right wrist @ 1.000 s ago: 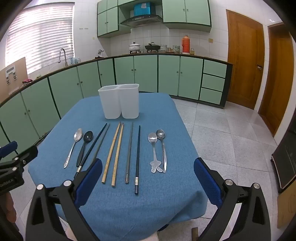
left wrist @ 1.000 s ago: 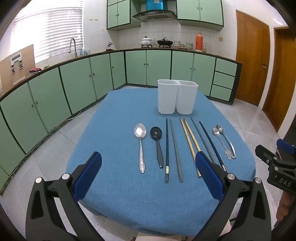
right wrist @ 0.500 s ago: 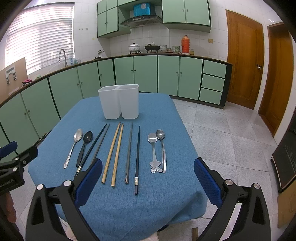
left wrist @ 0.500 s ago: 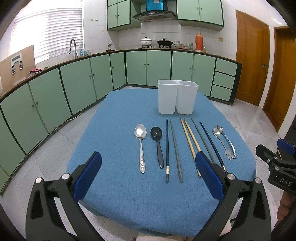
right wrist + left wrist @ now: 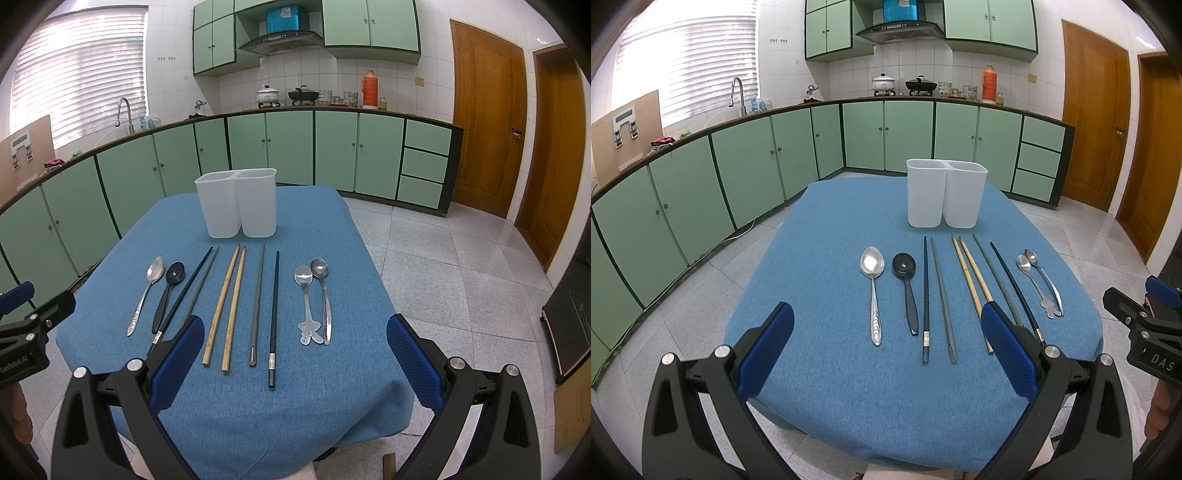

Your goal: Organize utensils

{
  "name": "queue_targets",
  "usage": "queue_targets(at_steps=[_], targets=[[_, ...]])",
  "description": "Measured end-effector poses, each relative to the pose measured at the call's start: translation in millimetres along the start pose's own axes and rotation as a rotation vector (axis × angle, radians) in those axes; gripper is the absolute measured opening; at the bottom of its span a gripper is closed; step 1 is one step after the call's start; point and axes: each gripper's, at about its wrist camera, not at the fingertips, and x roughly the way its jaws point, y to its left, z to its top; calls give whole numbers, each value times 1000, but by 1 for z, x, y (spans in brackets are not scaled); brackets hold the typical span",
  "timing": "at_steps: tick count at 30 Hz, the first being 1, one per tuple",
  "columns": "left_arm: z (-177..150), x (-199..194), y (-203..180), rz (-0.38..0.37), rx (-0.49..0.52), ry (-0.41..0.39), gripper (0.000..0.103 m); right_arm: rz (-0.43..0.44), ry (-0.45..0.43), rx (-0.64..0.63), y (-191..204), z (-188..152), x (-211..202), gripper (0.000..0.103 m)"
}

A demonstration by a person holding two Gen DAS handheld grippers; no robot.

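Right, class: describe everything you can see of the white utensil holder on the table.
The white utensil holder looks like matte, slightly translucent plastic. It has two tall compartments joined side by side, with rounded corners and open tops; no utensil sticks out of either. It stands upright on the blue tablecloth at the far end, beyond the row of spoons and chopsticks. Nothing touches it but the cloth.

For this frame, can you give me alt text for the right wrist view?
Four spoons and three pairs of chopsticks lie in a row on a blue tablecloth before a white two-compartment holder. The open right tool hovers at the near edge.
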Motion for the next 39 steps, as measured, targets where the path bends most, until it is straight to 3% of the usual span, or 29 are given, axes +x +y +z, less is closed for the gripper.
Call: queue_targets(at_steps=[39], targets=[[-1,-3,-3,5,1,-6,98,-2,-3,-2,-1,1,-2,97]])
